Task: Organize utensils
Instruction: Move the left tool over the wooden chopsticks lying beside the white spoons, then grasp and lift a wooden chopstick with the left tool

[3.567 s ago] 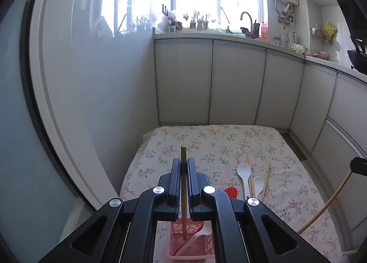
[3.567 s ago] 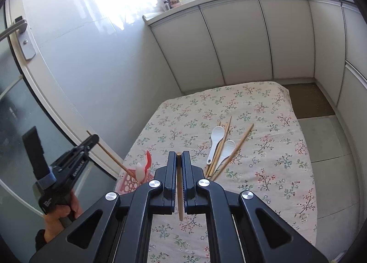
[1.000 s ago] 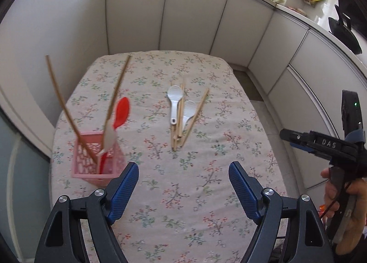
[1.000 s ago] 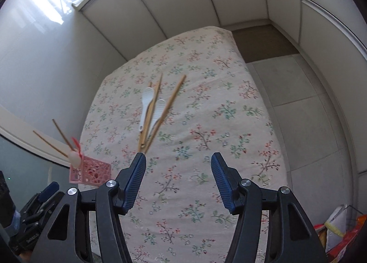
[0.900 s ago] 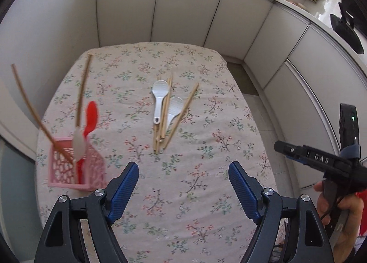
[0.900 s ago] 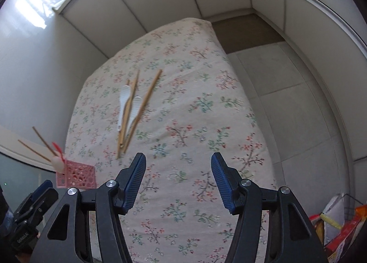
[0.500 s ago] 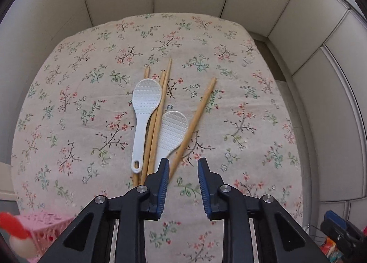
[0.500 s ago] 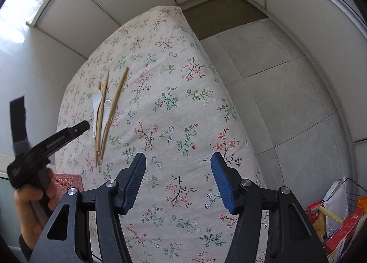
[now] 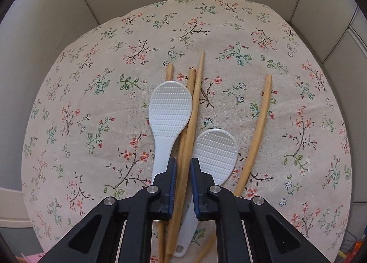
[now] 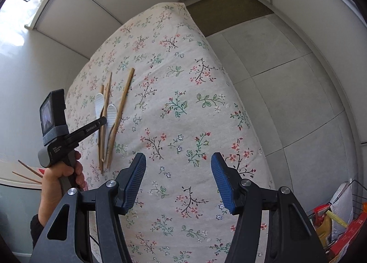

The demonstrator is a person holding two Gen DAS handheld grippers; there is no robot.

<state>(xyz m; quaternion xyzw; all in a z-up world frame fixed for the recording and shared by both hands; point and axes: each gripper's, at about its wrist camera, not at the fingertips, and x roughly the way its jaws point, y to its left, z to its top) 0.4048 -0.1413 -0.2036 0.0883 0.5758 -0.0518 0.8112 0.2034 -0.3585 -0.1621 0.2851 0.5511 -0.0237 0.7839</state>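
From the left wrist, the left hand-held gripper is closing its jaws around a wooden chopstick, apparently to lift it alone from the loose pile on the floral tabletop. The stick is lying lengthwise away from the camera, far tip pointing toward the cabinets, between two white rice paddles.

From the right wrist, the right hand-held gripper is hovering spread and empty over bare cloth, well apart from the pile, seemingly waiting its turn.

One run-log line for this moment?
left gripper: closing on chopstick | right gripper: open, empty, above tablecloth | rice paddles: untouched
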